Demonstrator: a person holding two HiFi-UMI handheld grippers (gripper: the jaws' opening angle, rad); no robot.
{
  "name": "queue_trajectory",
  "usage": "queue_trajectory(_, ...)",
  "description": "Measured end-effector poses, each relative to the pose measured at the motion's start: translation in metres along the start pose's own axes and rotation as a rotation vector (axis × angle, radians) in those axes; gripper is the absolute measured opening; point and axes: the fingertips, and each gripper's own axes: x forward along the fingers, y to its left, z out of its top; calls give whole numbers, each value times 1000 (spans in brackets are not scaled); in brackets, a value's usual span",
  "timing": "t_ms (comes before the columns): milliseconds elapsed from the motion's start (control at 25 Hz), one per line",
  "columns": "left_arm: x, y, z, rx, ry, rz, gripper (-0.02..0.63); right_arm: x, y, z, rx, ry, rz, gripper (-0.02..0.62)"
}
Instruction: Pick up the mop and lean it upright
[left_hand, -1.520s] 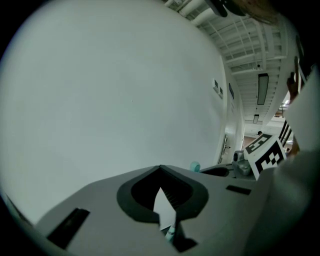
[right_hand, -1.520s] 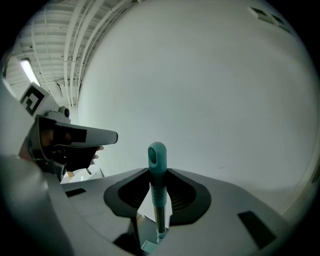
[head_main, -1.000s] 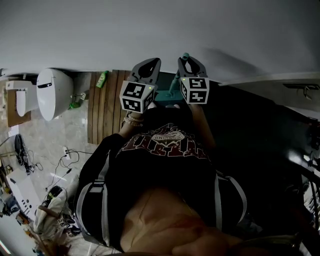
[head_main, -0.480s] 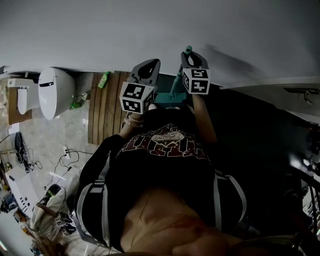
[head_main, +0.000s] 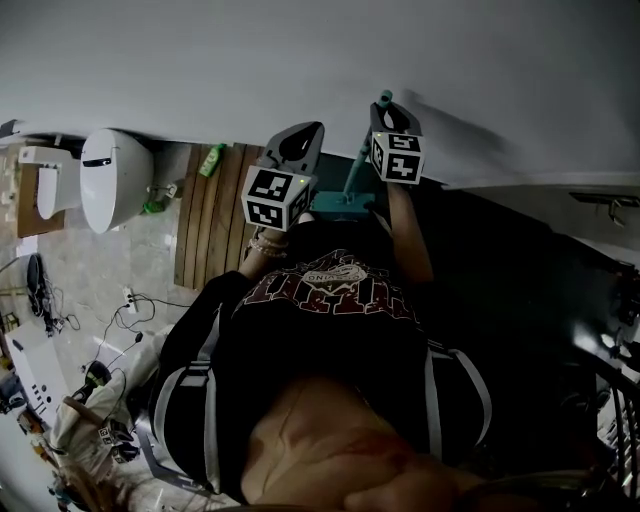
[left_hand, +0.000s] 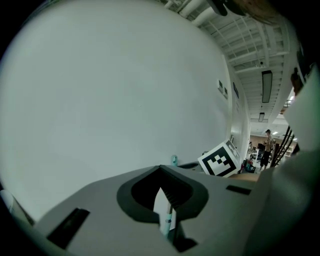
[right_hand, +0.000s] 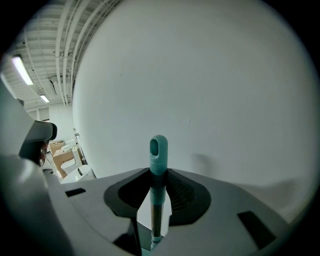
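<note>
The mop has a teal handle (head_main: 384, 99) that rises near the white wall, and its teal head (head_main: 335, 203) lies low by the person's feet. My right gripper (head_main: 388, 108) is shut on the top of the handle. In the right gripper view the handle (right_hand: 158, 155) stands upright between the jaws of my right gripper (right_hand: 156, 200). My left gripper (head_main: 303, 130) hangs to the left of the pole, apart from it. In the left gripper view my left gripper (left_hand: 161, 192) has its jaws together. The handle tip (left_hand: 173, 160) shows beyond them.
A white toilet (head_main: 110, 180) stands at the left beside a wooden slat mat (head_main: 205, 225) and a green bottle (head_main: 208, 160). Cables (head_main: 130, 310) lie on the pale floor. The wall (head_main: 300, 60) is directly ahead. The right side is dark.
My right gripper has carried the handle top up and to the right, nearer the wall. The left gripper has barely shifted.
</note>
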Motion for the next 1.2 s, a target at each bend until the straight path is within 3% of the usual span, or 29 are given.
queue_trajectory(1200, -2, 10, -3, -3, 21, 14, 40, 31, -7, 5, 0, 42, -13, 114)
